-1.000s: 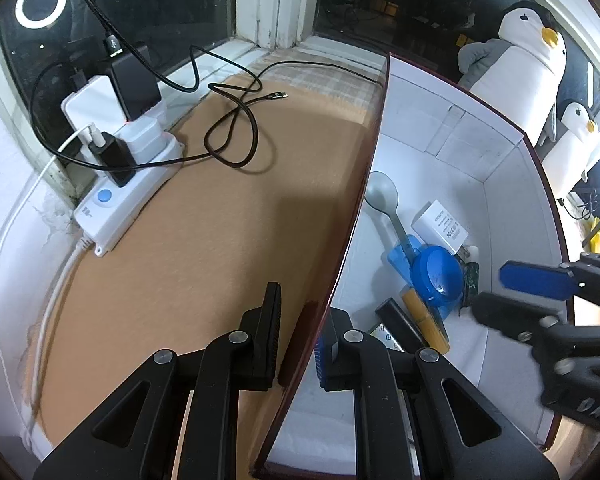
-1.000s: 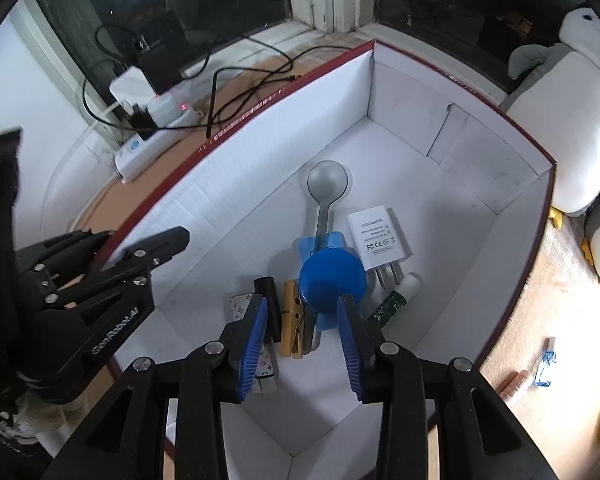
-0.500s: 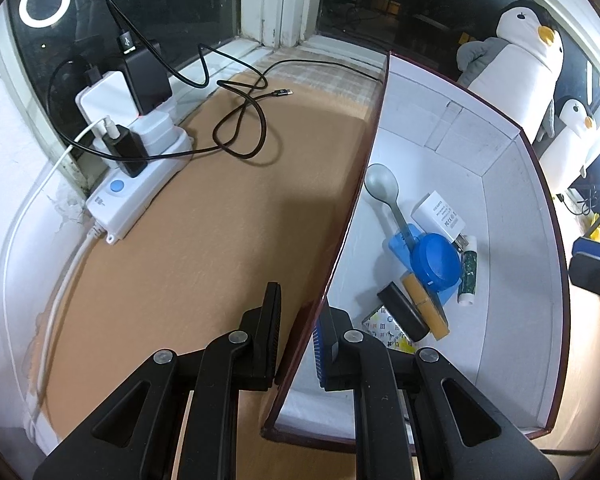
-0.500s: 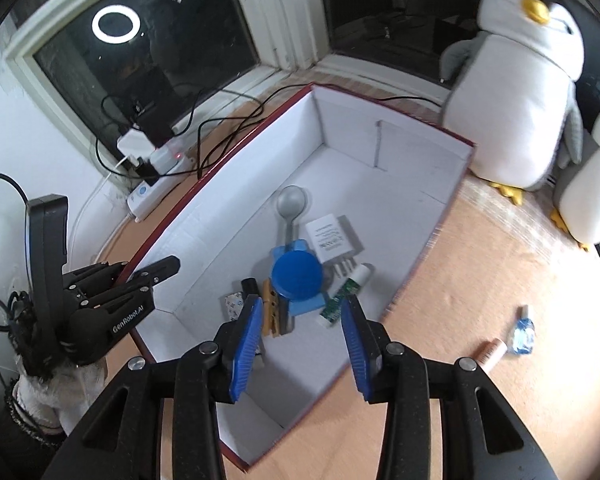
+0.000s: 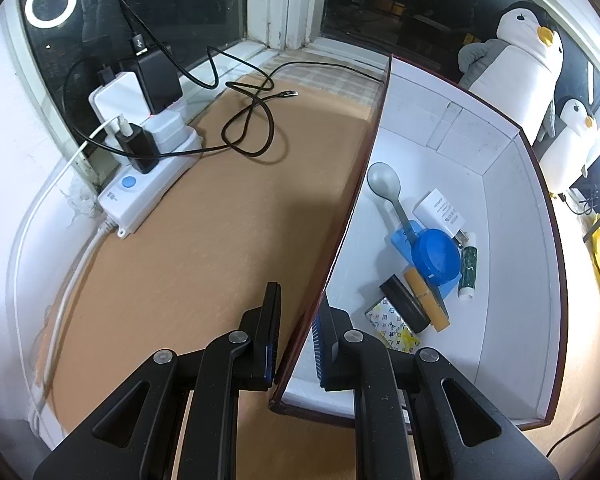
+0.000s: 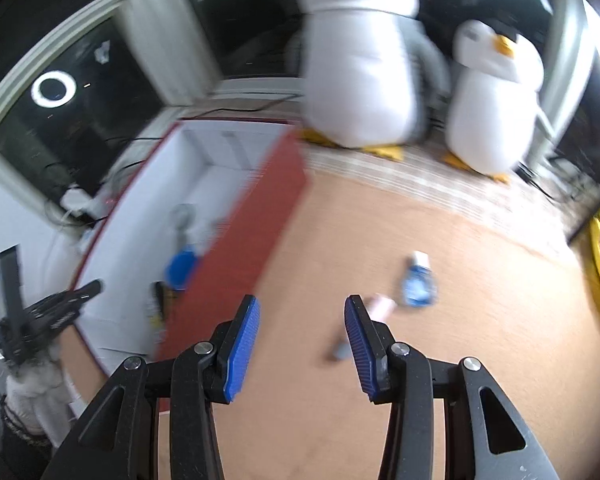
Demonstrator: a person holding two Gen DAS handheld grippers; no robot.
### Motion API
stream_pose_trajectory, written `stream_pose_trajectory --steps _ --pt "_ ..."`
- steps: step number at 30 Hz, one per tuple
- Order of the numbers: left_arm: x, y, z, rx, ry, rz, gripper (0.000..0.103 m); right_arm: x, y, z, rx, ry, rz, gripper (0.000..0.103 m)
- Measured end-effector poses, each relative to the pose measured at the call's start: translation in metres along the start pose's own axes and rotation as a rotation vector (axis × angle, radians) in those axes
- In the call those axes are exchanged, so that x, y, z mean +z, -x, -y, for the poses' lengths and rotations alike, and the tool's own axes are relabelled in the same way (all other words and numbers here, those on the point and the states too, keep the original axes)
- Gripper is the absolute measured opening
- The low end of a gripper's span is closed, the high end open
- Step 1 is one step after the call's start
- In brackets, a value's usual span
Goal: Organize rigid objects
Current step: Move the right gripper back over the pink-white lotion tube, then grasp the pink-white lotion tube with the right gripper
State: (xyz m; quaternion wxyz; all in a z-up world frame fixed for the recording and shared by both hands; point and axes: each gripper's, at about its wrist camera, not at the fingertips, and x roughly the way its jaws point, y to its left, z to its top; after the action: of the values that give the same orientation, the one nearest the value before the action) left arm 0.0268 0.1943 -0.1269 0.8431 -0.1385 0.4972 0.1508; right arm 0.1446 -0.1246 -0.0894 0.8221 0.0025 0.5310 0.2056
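- Table (image 5: 188, 264): tan top that fills the ground in both views, with a checked cloth strip along the window side.
- Box (image 5: 512, 264): large, open-topped, white inside, dark red outside. It sits on the table, with its near wall running toward the left wrist camera.
- Two plush penguins (image 6: 360, 60): they stand past the far end of the box, against the dark window. The right wrist view is blurred by motion.
- Power strip (image 5: 148, 184): white, by the window corner and loaded with plugs. A black cable (image 5: 252, 128) loops from it across the table.
- Left gripper (image 5: 296, 332): clamped on the box's near wall, one pad outside and one inside.
- Right gripper (image 6: 302, 344): over bare table, outside the box. Its jaws are parting and nothing is between them.
- Inside the box, clustered on the floor: a grey spoon (image 5: 386, 188), a white charger (image 5: 440, 210), a blue lid (image 5: 436, 256) on a blue block, a green-labelled tube (image 5: 469, 268), a yellow bar (image 5: 426, 298), a black bar (image 5: 404, 308) and a patterned card (image 5: 392, 326).
- On the table outside the box, just beyond the right gripper: a small blue bottle (image 6: 418, 284) and a pinkish tube (image 6: 382, 306), near each other. The tube lies close to the gripper's right pad, but details are too smeared to read.
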Motion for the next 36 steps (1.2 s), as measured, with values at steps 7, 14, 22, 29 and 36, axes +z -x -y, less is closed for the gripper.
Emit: stream_pose_trajectory --steps 7,14,22,29,36 --pt "-0.001 0.002 0.000 0.013 0.004 -0.002 0.013 -0.009 -0.024 0.045 -0.018 -0.102 -0.058 0.040" --pt "-0.002 0.004 0.001 0.023 0.004 0.001 0.013 -0.017 -0.063 0.058 0.021 -0.181 -0.136 0.040" --pt "-0.003 0.005 0.002 0.029 0.007 0.003 0.013 -0.012 -0.098 0.050 0.031 -0.208 -0.194 0.040" --pt "-0.003 0.006 0.002 0.028 0.008 0.003 0.013 -0.009 -0.112 0.034 -0.063 -0.120 -0.217 0.033" --pt "-0.002 0.005 0.001 0.022 0.007 0.001 0.013 -0.016 -0.104 0.030 -0.057 -0.106 -0.198 0.018"
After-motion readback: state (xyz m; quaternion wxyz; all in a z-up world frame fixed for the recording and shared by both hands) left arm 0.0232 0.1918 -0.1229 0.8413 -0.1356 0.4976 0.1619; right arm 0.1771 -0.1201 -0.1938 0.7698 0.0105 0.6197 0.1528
